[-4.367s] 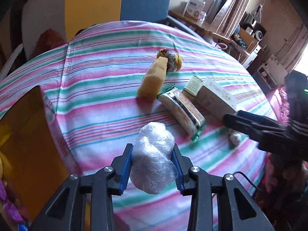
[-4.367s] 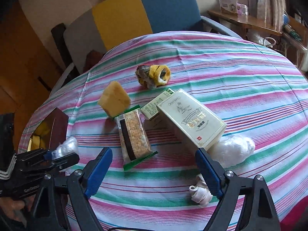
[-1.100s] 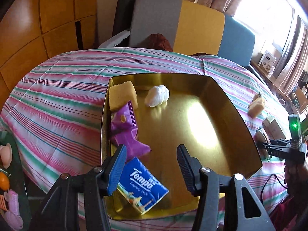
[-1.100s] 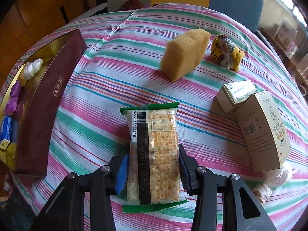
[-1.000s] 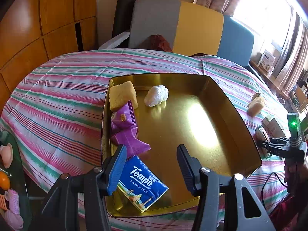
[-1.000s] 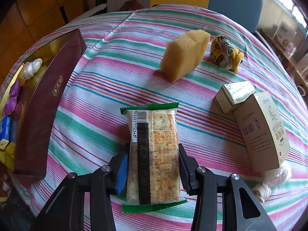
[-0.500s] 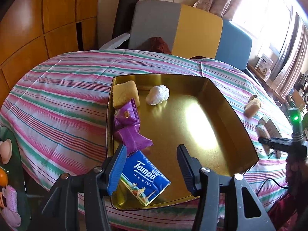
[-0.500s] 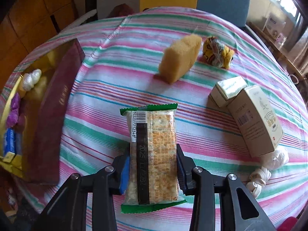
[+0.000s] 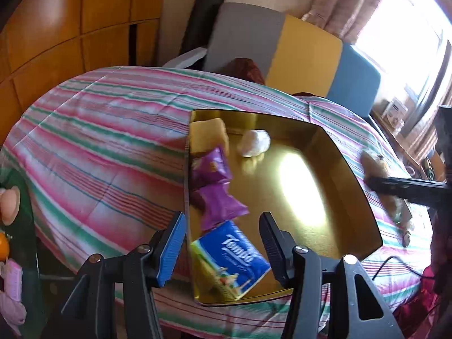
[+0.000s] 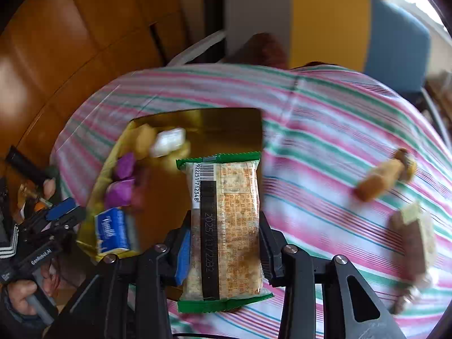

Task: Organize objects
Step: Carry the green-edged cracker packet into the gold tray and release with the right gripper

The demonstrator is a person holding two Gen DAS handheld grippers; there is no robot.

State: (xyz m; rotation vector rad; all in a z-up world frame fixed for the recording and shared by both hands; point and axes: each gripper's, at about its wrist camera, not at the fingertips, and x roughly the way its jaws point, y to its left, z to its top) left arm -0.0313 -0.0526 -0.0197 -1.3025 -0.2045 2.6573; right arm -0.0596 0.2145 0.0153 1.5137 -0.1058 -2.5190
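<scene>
My right gripper (image 10: 224,243) is shut on a green-edged cracker pack (image 10: 226,220), held in the air over the near right part of the gold tray (image 10: 226,124). In the tray lie a blue Tempo tissue pack (image 9: 230,260), purple packets (image 9: 214,189), a yellow sponge (image 9: 209,132) and a white wrapped ball (image 9: 254,147). My left gripper (image 9: 223,243) stands open above the tissue pack with nothing between its fingers. The right gripper (image 9: 373,182) shows dark and blurred at the tray's right side.
On the striped cloth right of the tray lie a second yellow sponge (image 10: 378,180) with a yarn ball (image 10: 408,163) behind it, and blurred cartons (image 10: 415,237). A person's hand (image 10: 25,299) grips the left tool. Chairs (image 9: 282,48) stand behind the table.
The right gripper has lifted the cracker pack off the cloth and carried it left, up to the tray. The left gripper has shifted slightly and stayed open.
</scene>
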